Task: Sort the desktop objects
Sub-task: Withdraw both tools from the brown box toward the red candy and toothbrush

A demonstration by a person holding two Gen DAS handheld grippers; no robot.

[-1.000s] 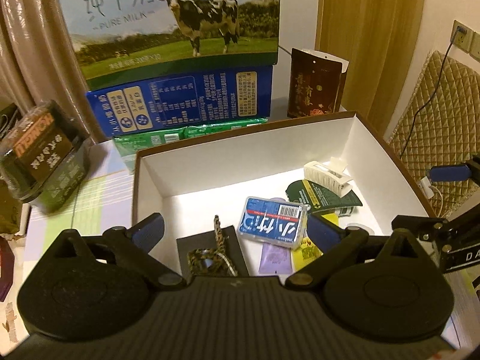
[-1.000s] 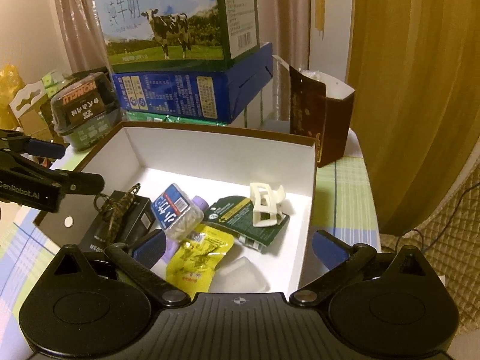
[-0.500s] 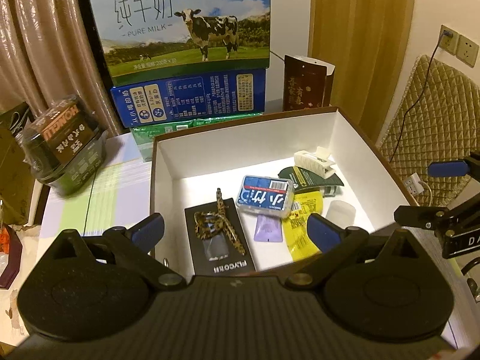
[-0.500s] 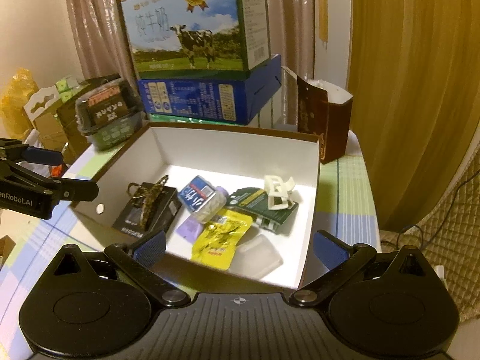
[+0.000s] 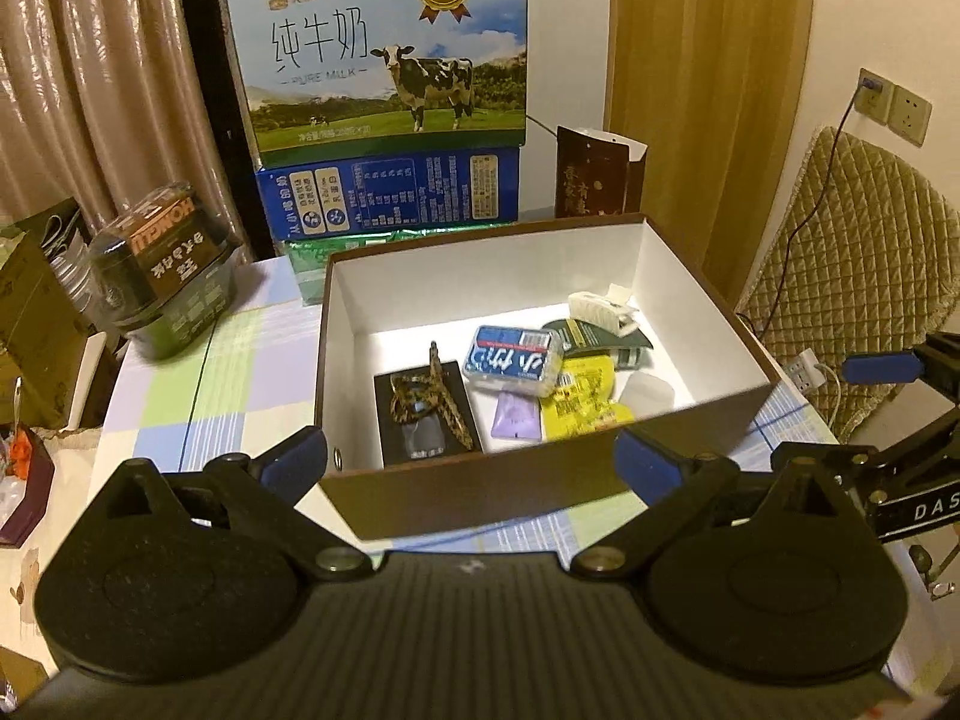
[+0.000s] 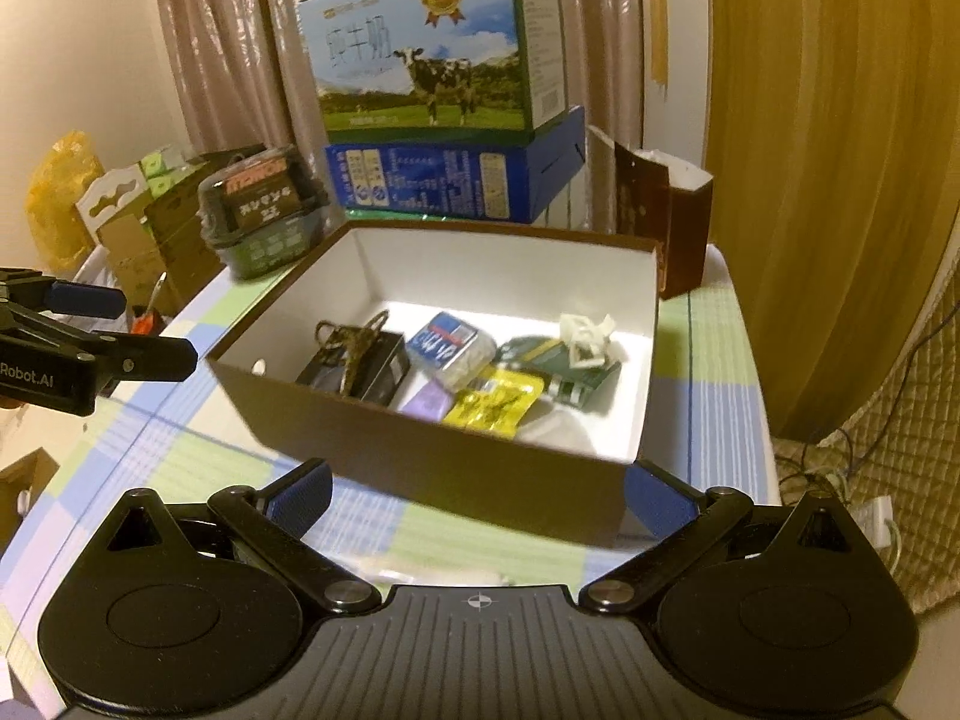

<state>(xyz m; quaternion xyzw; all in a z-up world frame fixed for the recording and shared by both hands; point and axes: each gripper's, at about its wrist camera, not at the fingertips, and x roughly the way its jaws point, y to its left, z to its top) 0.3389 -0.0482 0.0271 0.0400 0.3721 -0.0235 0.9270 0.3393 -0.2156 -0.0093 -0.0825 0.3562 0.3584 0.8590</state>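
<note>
1. We take the brown box (image 5: 540, 483) with the white inside as our landmark; it stands on the checked table (image 5: 204, 396).
2. We find the left gripper (image 5: 474, 462) just before the box's near wall, jaws wide apart and holding nothing; the near wall lies between its blue pads (image 5: 297, 459).
3. We find the right gripper (image 6: 477, 489) likewise before the box's near wall, jaws wide apart and empty, the box's right near corner close to its right pad.
4. Inside the box we note a leopard-print hair clip (image 5: 429, 399) on a black card (image 5: 420, 444) at the left, a blue-labelled clear case (image 5: 513, 360) at the middle, a purple sachet (image 5: 516, 420) and a yellow packet (image 5: 582, 399) nearer the front wall, and a white claw clip (image 5: 603, 309) on a dark green pouch (image 5: 630, 348) at the right rear.
5. All these lie beyond both sets of jaws, untouched.
6. Behind the box we note stacked milk cartons (image 5: 384, 54) and a brown paper bag (image 5: 594, 177).
</note>
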